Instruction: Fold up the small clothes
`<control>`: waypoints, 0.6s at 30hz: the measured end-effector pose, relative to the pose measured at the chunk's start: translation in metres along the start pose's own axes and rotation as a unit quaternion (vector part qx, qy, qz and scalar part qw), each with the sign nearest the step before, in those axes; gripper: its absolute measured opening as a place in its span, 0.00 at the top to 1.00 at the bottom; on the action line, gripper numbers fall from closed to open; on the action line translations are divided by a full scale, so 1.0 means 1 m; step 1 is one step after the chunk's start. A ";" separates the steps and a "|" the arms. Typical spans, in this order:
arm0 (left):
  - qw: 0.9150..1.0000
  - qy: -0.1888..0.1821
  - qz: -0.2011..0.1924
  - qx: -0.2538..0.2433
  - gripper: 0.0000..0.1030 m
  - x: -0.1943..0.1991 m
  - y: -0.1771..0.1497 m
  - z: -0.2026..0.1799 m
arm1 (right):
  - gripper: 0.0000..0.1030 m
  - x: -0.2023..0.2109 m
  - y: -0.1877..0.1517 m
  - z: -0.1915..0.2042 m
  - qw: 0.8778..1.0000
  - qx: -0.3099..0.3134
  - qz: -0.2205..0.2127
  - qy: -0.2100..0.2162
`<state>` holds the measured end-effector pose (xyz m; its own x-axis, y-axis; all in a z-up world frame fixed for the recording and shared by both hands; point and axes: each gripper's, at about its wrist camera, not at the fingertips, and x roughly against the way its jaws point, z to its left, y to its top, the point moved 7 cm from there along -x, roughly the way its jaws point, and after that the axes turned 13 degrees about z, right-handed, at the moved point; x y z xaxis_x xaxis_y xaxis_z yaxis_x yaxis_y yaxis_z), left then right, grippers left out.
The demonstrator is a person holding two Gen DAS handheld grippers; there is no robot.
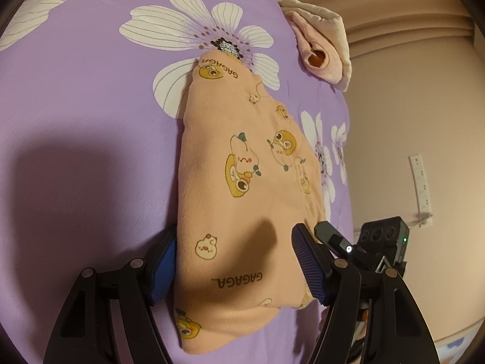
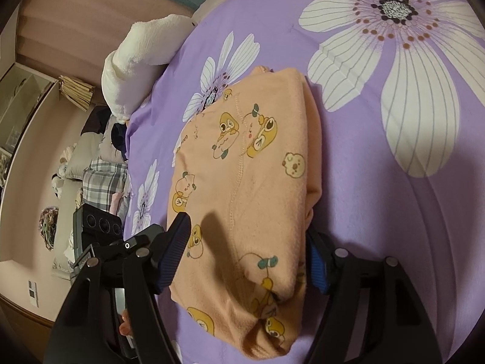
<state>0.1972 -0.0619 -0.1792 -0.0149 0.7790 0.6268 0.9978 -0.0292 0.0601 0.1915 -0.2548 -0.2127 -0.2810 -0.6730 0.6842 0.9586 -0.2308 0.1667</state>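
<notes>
A peach child's garment (image 1: 242, 182) printed with yellow cartoon figures lies folded into a long narrow bundle on the purple flowered bedsheet (image 1: 75, 91). My left gripper (image 1: 235, 233) straddles its near end with jaws wide: the left pad (image 1: 165, 273) is tucked against the cloth's edge, and the right pad casts a shadow on the fabric. In the right wrist view the same garment (image 2: 248, 157) runs between the jaws of my right gripper (image 2: 248, 227). Its left finger (image 2: 178, 242) hovers over the cloth and its right finger is half hidden behind the folded edge. Both grippers stand side by side.
A crumpled pink and cream garment (image 1: 321, 48) lies further up the bed near its edge. A white plush blanket (image 2: 136, 57) sits at the bed's far corner. Beyond the edge are a pile of clothes (image 2: 103, 176) and a wall socket strip (image 1: 421, 182).
</notes>
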 end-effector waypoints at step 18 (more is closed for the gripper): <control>0.999 0.033 -0.002 -0.021 0.32 -0.008 0.006 -0.006 | 0.47 -0.015 0.008 0.009 0.999 0.031 0.001 -0.032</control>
<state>0.2032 -0.0717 -0.1789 -0.0242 0.7364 0.6762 0.9942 -0.0533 0.0936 0.2040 -0.2399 -0.2153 -0.2777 -0.6269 0.7280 0.9607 -0.1845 0.2076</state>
